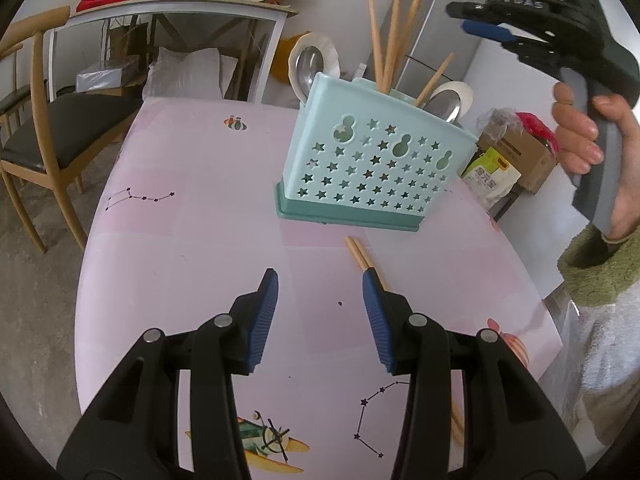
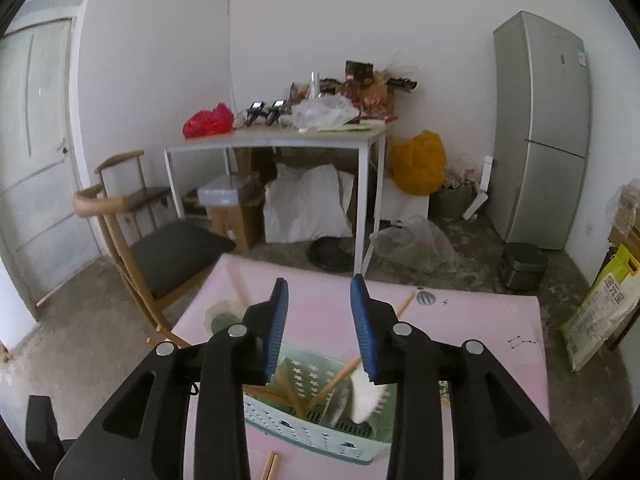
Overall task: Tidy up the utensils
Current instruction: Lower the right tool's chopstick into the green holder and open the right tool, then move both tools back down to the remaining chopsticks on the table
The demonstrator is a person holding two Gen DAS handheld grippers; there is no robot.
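A mint utensil holder [image 1: 368, 168] with star-shaped holes stands on the pink table [image 1: 192, 240]. Several wooden chopsticks [image 1: 396, 40], a metal spoon [image 1: 310, 68] and white spoons stick out of it. A loose pair of chopsticks [image 1: 360, 256] lies in front of the holder, running under the right finger of my left gripper [image 1: 320, 274], which is open and empty. A hand holds my right gripper [image 1: 460, 18] above the holder's right end. In the right wrist view the right gripper [image 2: 319, 280] is open with nothing between its pads, and the holder [image 2: 312, 428] sits just below.
A wooden chair [image 1: 52, 136] stands at the table's far left corner. Behind are a cluttered side table [image 2: 276, 136], a grey fridge [image 2: 540, 128], and bags and boxes on the floor [image 2: 418, 162]. A green-sleeved arm [image 1: 600, 272] is at the table's right edge.
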